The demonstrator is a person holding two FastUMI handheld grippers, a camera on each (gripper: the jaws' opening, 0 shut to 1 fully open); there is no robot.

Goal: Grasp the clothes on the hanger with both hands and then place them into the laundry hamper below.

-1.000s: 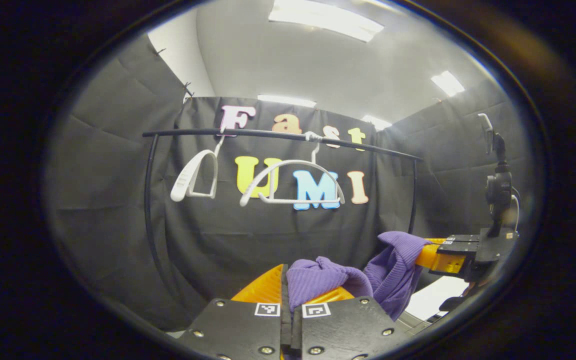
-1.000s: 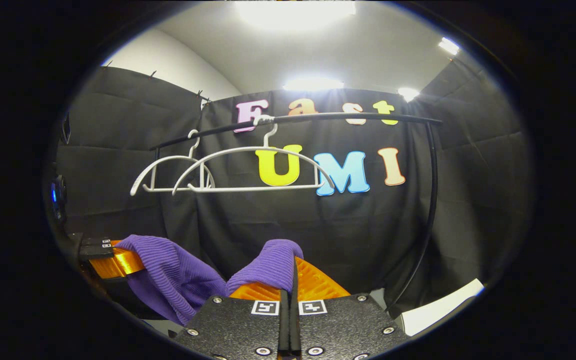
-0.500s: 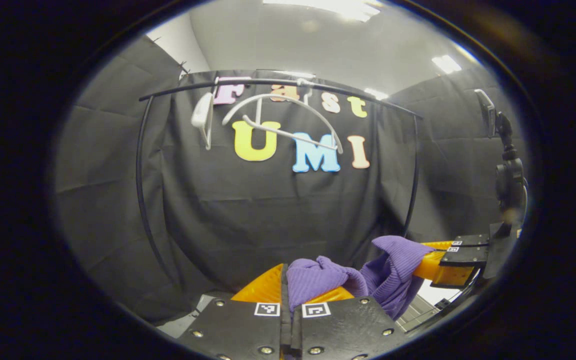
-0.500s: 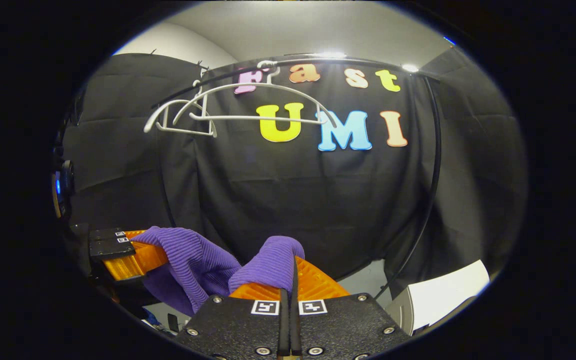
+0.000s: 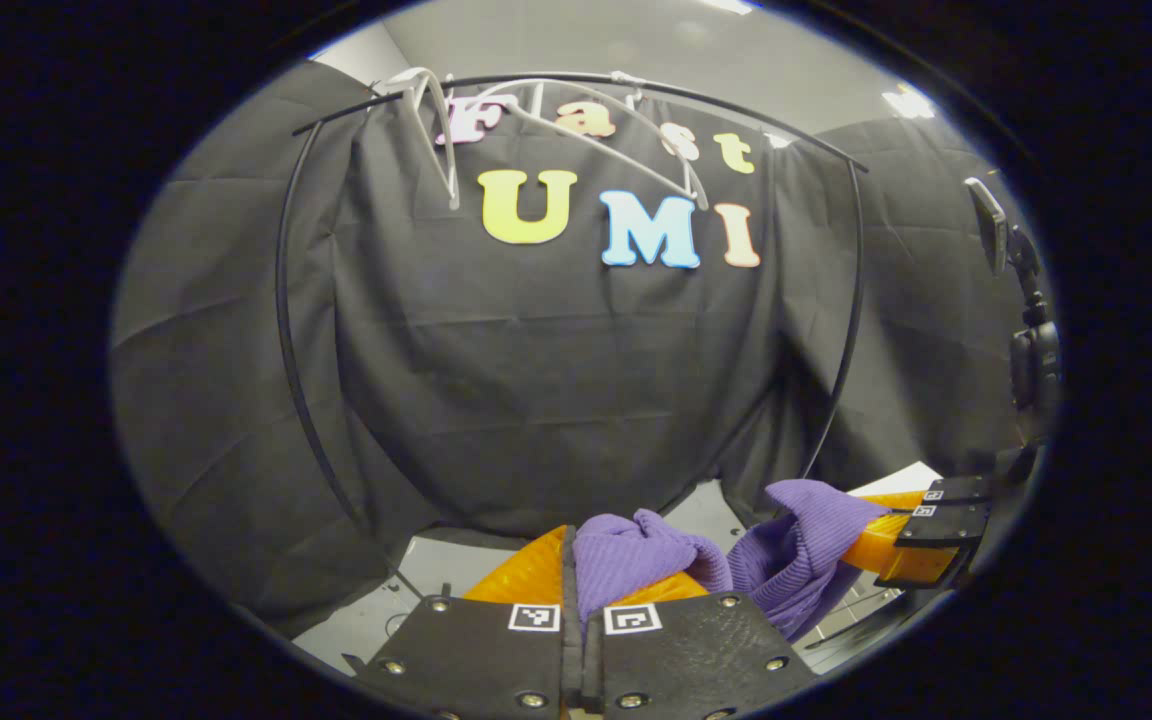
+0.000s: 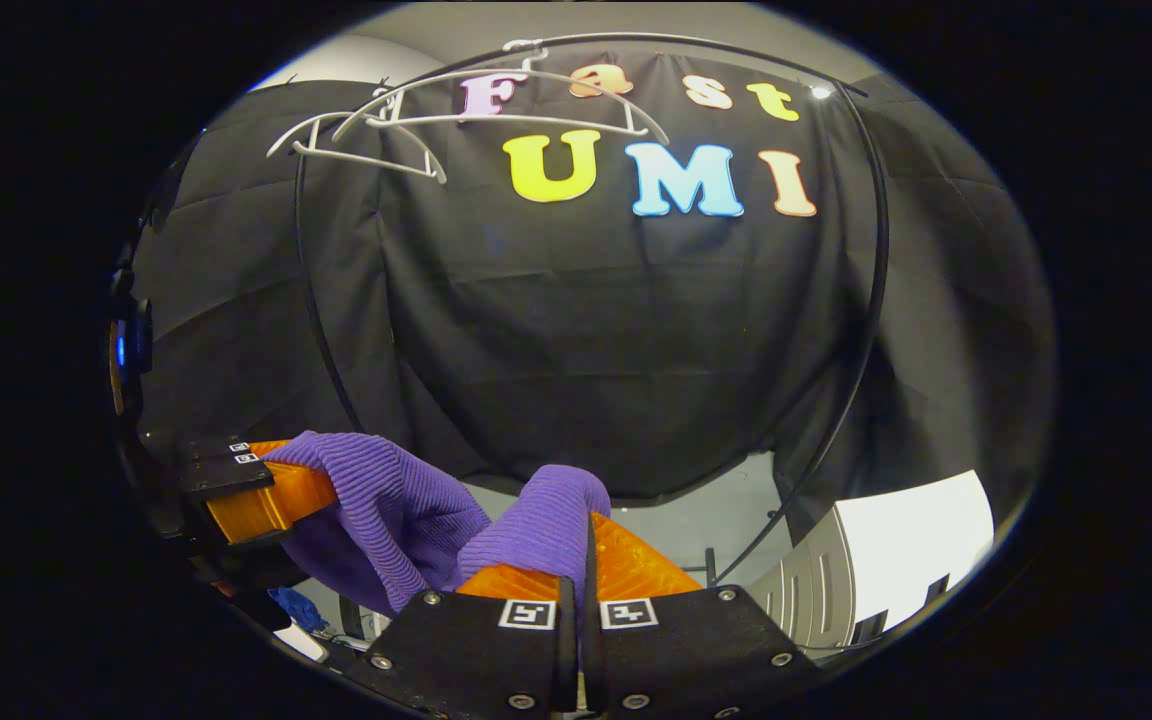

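Purple ribbed knit, the garment point(image 5: 636, 555), is off the hangers and spans the 2 grippers. Left gripper point(image 5: 576, 560): fingers closed together on a fold of the garment, which bunches just ahead of the tips. Right gripper point(image 6: 584, 550): fingers likewise pinched on a second fold draped over their left side. In each view the other gripper appears off to the side, with cloth hanging slack between the 2. 2 bare white hangers point(image 5: 576, 120) ride the black rail point(image 5: 736, 105) high above both grippers. A pale slatted object, possibly the hamper point(image 6: 866, 580), lies low and to the right of the right gripper; its opening cannot be made out.

Risks, as judged: each hold is on a small fold, so the knit may slip free if either grip eases early. The hanging middle could catch the hamper rim or land outside if the grippers descend off-centre. Uneven release would leave the garment trailing from 1 gripper.
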